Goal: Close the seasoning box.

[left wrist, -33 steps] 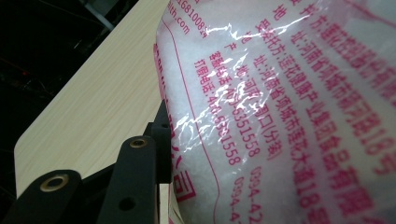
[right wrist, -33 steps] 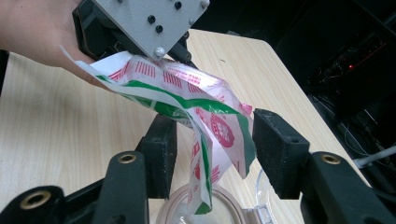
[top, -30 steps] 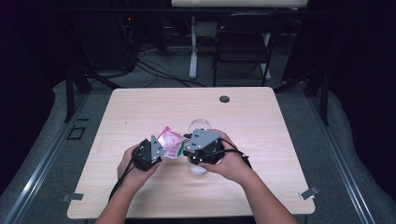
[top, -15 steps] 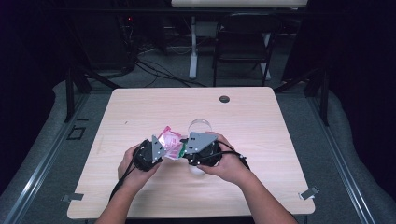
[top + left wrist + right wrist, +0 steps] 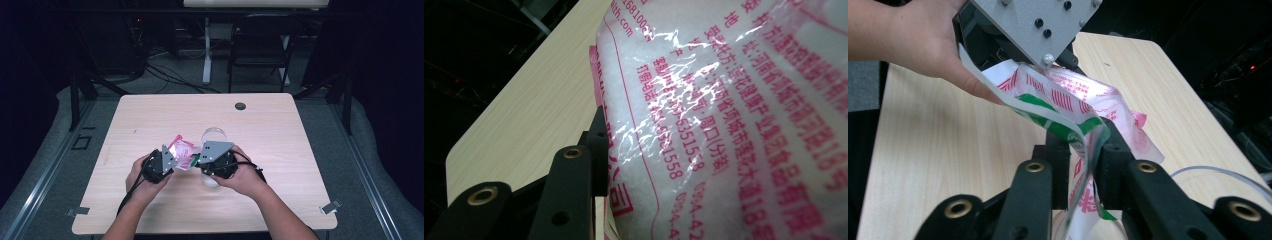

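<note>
both grippers hold one bag point(image 5: 181, 151) above the table point(image 5: 300, 150), beside a clear cup point(image 5: 214, 136). left gripper point(image 5: 172, 161): jaws part-closed, gripping the bag's printed side. right gripper point(image 5: 1083, 155): jaws have just been closing and now pinch the bag's edge between them.

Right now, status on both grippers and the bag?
Left gripper clamped on the pink-printed plastic bag. Right gripper jaws just closing, pinching the bag's green-striped edge. Clear cup right behind the bag; nothing blocking.
</note>
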The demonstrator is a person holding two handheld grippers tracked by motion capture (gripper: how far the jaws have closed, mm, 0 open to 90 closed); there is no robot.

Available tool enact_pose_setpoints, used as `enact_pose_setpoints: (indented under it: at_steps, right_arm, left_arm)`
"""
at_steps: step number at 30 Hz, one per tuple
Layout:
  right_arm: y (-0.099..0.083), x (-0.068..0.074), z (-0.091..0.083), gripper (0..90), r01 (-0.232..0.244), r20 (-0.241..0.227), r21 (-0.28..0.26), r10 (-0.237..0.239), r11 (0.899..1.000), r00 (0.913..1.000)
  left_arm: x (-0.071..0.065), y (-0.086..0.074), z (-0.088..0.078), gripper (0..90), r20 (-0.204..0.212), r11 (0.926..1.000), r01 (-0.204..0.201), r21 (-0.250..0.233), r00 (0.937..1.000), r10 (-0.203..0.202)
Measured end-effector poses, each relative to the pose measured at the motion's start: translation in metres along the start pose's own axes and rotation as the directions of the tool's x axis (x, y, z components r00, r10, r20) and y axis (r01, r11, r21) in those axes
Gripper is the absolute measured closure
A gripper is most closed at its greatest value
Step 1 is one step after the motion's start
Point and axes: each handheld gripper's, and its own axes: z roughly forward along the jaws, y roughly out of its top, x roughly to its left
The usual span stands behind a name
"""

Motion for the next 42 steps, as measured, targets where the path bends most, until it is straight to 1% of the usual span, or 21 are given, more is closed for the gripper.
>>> enact_pose_setpoints:
  at_steps: [5,8,13,16,21,28,33,39,42]
  right_arm:
    - [-0.001,-0.0009,0.0003,86.3,-0.023,-0.011,-0.004,0.023,1.0,0.9997]
    - [-0.0021,-0.0018,0.001,87.6,-0.037,-0.019,-0.002,0.037,0.999,0.9991]
    - [-0.0028,-0.0028,0.0012,88.3,-0.048,-0.029,0.002,0.048,0.999,0.9984]
    - [-0.0033,-0.0033,0.0012,88.4,-0.056,-0.029,-0.002,0.056,0.998,0.998]
    - [-0.0034,-0.0034,0.0012,88.4,-0.068,-0.033,-0.007,0.068,0.998,0.9971]
    - [-0.0041,-0.0038,0.0012,88.4,-0.08,-0.034,-0.013,0.079,0.997,0.9963]
    - [-0.0051,-0.0045,0.0015,88.4,-0.086,-0.037,-0.016,0.085,0.996,0.9957]
    - [-0.0067,-0.0053,0.0031,88.4,-0.089,-0.034,-0.016,0.088,0.996,0.9955]
    - [-0.0072,-0.0055,0.0028,88.4,-0.095,-0.029,-0.017,0.095,0.995,0.9951]
  left_arm:
    - [-0.0017,-0.0001,0.0003,61.6,-0.012,1.0,-0.006,0.0,0.9999,0.006]
    - [-0.0023,-0.0003,0.0003,61.6,-0.022,0.9999,-0.015,0.008,0.9997,0.015]
    - [-0.0029,-0.0004,0.0004,61.7,-0.028,0.9998,-0.017,0.008,0.9995,0.017]
    - [-0.0028,-0.0002,0.0001,61.6,-0.038,0.9997,-0.024,0.002,0.999,0.024]
    - [-0.0036,-0.0007,-0.0005,61.7,-0.051,0.9997,-0.025,-0.001,0.9984,0.025]
    - [-0.0043,-0.0004,-0.0018,61.7,-0.08,0.9992,-0.041,-0.004,0.996,0.04]
    - [-0.0045,-0.0003,-0.0025,61.7,-0.104,0.9983,-0.058,-0.002,0.9929,0.057]
    - [-0.0052,-0.0006,-0.0037,61.7,-0.144,0.9971,-0.077,0.0,0.9867,0.076]
    - [-0.0048,0.0001,-0.0038,61.7,-0.149,0.9963,-0.086,0.0,0.9852,0.086]
